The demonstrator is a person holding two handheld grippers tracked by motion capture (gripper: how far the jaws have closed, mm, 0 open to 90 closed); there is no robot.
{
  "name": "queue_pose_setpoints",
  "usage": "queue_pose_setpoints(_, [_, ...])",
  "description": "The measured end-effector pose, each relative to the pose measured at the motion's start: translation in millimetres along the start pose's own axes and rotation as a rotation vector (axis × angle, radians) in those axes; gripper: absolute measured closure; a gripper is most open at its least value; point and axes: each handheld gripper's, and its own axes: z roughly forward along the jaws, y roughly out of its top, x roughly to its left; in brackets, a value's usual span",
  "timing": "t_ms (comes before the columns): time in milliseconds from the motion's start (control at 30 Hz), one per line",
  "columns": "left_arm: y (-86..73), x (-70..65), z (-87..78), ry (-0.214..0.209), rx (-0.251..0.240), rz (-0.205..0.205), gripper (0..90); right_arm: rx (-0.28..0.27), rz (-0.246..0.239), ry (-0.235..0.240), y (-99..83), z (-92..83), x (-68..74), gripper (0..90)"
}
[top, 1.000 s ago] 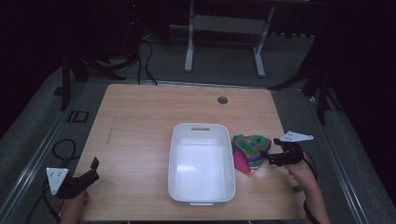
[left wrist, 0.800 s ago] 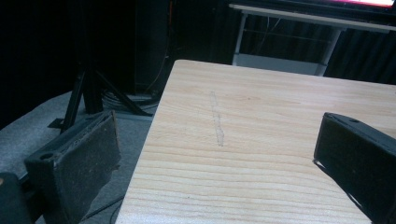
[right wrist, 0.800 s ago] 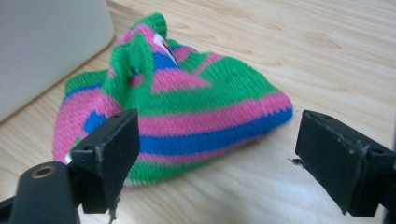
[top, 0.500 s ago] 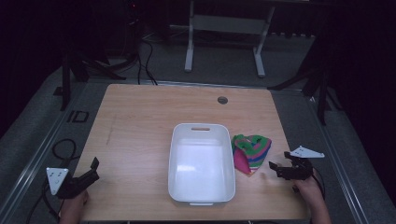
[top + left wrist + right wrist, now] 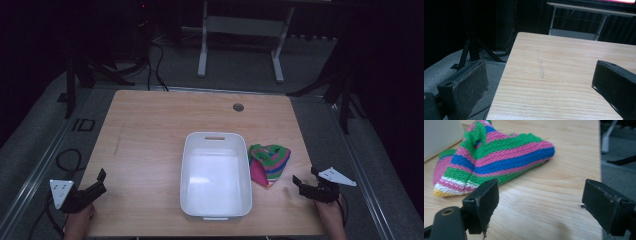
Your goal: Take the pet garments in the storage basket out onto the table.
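Striped knitted cloth (image 5: pixel 270 163) lies beside the empty white tub (image 5: pixel 216 175); right tool (image 5: pixel 303 184) gapes wide nearby, left tool (image 5: pixel 97 182) wide, idle.

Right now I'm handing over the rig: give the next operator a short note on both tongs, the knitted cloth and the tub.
Right tongs: open, empty, near the table's right front edge, apart from the striped knitted cloth.
Left tongs: open, empty, at the left front corner over bare wood.
Cloth lies bunched on the table against the right side of the white tub.
Tub holds nothing.
Done: nothing gripped.
Left, probably: grasp the cloth and place it in the tub.
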Motion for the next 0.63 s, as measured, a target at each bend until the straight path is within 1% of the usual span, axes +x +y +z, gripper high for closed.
queue_pose_setpoints(67, [0.0,-0.1,0.1,0.0,0.0,0.0,0.9,-0.021,0.016,-0.012,-1.5,-2.1,-1.5,14.0])
queue_pose_setpoints(200, [0.0,-0.3,0.2,-0.001,0.001,0.002,0.9,-0.054,0.055,-0.009,-3.5,-5.4,-5.0,14.2])
queue_pose_setpoints(300, [0.0,-0.4,0.3,-0.001,0.001,0.004,0.9,-0.071,0.065,-0.009,-4.3,-6.9,-5.9,14.3])
queue_pose_setpoints(367, [0.0,-0.4,0.2,-0.002,0.001,0.004,0.9,-0.07,0.071,-0.008,-4.4,-6.9,-6.6,14.3])
queue_pose_setpoints(400, [0.0,-0.4,0.2,-0.002,0.001,0.004,0.9,-0.072,0.072,-0.015,-4.4,-6.9,-6.5,14.3])
queue_pose_setpoints(533, [0.0,-0.3,0.2,-0.003,0.001,0.003,0.9,-0.064,0.07,-0.02,-4.2,-6.7,-5.5,14.3])
queue_pose_setpoints(633, [0.0,-0.1,0.0,-0.004,0.001,0.004,0.9,-0.06,0.077,-0.016,-4.1,-6.3,-6.5,14.3])
